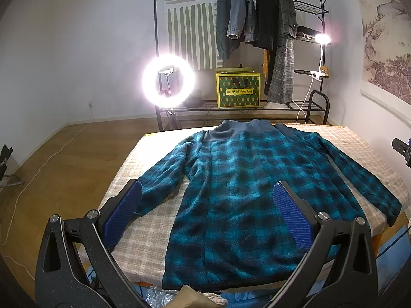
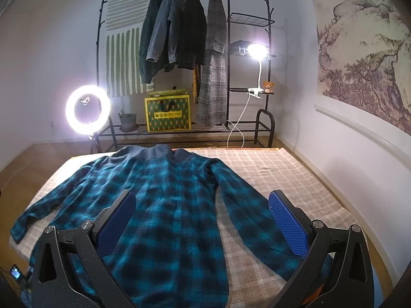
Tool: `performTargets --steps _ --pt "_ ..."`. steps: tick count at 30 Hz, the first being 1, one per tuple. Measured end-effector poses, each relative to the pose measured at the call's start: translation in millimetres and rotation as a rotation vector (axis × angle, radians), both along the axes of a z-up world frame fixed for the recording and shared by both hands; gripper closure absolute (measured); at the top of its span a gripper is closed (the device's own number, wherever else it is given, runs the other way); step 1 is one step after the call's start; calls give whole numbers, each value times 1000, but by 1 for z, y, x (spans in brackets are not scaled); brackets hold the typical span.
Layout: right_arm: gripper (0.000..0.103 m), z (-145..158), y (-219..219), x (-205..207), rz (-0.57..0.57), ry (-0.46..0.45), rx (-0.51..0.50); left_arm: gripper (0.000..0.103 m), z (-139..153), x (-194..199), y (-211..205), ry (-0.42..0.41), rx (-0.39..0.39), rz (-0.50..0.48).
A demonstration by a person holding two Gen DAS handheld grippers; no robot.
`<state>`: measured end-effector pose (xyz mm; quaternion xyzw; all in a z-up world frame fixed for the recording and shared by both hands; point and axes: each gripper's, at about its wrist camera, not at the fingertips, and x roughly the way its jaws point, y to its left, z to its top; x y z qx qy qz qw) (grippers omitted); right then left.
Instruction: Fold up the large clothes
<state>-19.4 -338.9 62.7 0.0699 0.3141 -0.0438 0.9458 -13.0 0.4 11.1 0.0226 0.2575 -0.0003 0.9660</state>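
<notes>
A teal plaid jacket (image 1: 239, 192) lies flat across the middle of both frames, spread on a checked cloth (image 1: 151, 231) that covers the table. Its grey collar (image 1: 239, 128) points to the top of the frame and its hem to the bottom edge. Both sleeves angle outward and down; the left cuff (image 1: 141, 197) sits at centre left of the left wrist view, and the right sleeve (image 2: 257, 220) runs toward the lower right of the right wrist view.

The left gripper (image 1: 208, 205) hangs above the hem, jaws wide apart and holding nothing. The right gripper (image 2: 203, 215) is likewise spread wide and empty, over the body and right sleeve.

The jacket looks like thick fleece: soft, limp, fairly bulky, not slippery, with nothing fragile about it. It will probably sag and drag on the cloth if lifted by one point. Cuffs, shoulder seams and hem corners look like the best holds, pinched through a single layer.

At the upper middle, a rack (image 2: 267, 25) holds hanging coats (image 2: 177, 30), with a green-and-yellow box (image 2: 168, 114) on its bottom shelf; the box's contents cannot be seen. A plant pot (image 2: 127, 122) stands beside it.
</notes>
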Motion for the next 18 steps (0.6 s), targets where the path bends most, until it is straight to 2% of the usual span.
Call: performTargets --steps 18 --pt "1 3 2 0 -9 -14 -9 0 2 -1 -1 -3 1 2"
